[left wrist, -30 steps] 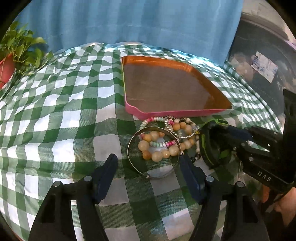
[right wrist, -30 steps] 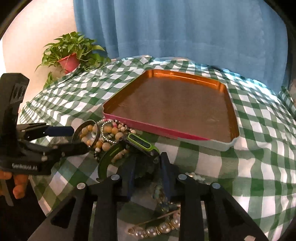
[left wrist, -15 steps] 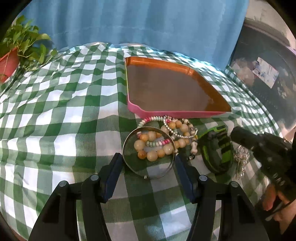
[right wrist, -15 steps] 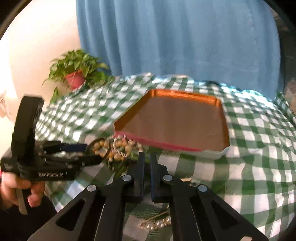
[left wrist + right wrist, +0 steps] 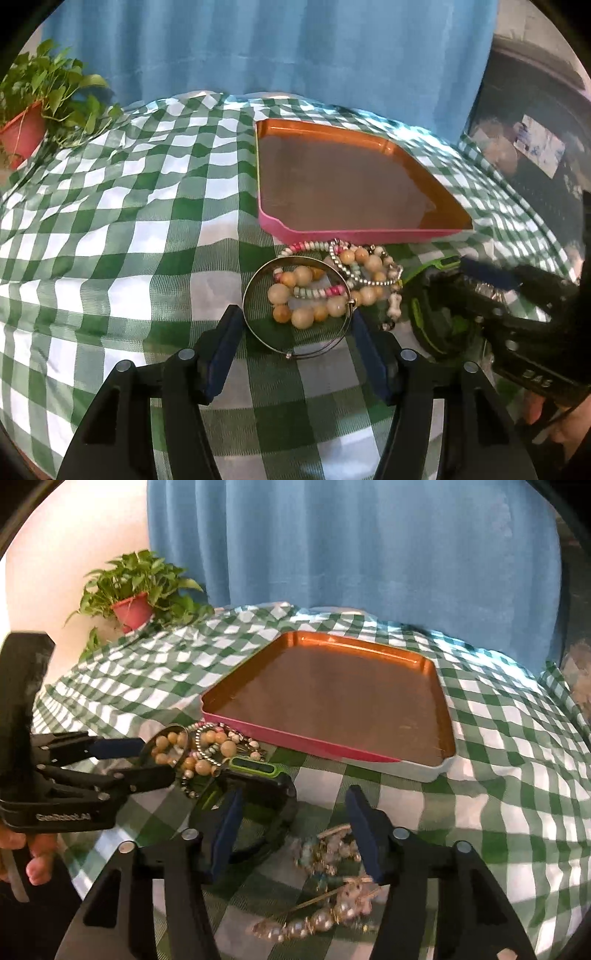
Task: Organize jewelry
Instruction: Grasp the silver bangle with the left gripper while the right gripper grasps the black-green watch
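Observation:
A pink tray point(image 5: 354, 232) with a copper inside lies on the checked cloth, with nothing in it; it also shows in the right wrist view point(image 5: 424, 768). In front of it lies a pile of bead bracelets point(image 5: 332, 284) with a thin metal bangle point(image 5: 258, 325). My left gripper point(image 5: 297, 347) is open, its fingers on either side of the bangle. A green and black watch band point(image 5: 255, 766) lies to the right of the pile. My right gripper point(image 5: 295, 830) is open over a pearl and crystal chain point(image 5: 325, 904), next to the band.
A potted plant point(image 5: 131, 598) in a red pot stands at the far left corner of the table. A blue curtain point(image 5: 351, 554) hangs behind. The green and white checked cloth point(image 5: 110, 240) is rumpled on the left. Dark clutter point(image 5: 535, 147) sits beyond the table's right edge.
My right gripper was shut and has opened wide, now low beside the watch band. My left gripper has moved forward so its fingers flank the bangle.

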Motion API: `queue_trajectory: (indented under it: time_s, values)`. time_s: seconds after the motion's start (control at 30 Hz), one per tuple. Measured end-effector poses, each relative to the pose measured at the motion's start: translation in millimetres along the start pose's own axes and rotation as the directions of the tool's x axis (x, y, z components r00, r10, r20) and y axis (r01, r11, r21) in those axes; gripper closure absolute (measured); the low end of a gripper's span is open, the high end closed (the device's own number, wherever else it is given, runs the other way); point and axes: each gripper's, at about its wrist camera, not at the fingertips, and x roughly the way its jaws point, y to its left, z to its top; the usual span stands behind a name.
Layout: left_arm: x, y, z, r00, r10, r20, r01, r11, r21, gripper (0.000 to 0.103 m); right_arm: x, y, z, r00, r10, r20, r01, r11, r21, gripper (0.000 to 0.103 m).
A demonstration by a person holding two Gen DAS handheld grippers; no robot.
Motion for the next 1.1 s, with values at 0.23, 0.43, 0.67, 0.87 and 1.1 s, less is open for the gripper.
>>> queue_trajectory:
  time_s: [0.23,0.43,0.67,0.87,1.1]
  values:
    - [-16.4,1.7,2.3,0.998,-0.03,0.063,0.029,0.999,0.025,0.043,0.1,2.4,3.5,1.0,0.022,-0.006,-0.022,1.0,-0.006,0.093]
    - [-37.0,-2.7,-10.3,0.997,-0.034,0.071,0.03,0.998,0.056,0.043,-64.7,-7.6,-7.0,0.989,-0.002,0.147,0.005,1.0,-0.02,0.1]
    - [-49.7,-6.9,-33.0,0.999,-0.005,0.035,0.003,0.999,0.052,0.043,-86.0,-34.1,-39.8,0.994,-0.028,0.102,0.022,0.998,0.055,0.099]
    - [-49.3,-6.9,-43.5,1.0,0.004,-0.008,-0.004,0.999,0.049,0.043,-86.2,-10.1,-41.7,0.993,0.044,0.109,-0.043,0.999,-0.007,0.082]
    - [-39.9,-4.1,-44.1,0.999,0.029,-0.028,-0.028,0.998,0.054,0.041,-55.0,17.8,-35.7,0.999,0.029,0.035,-0.027,0.998,-0.052,0.056]
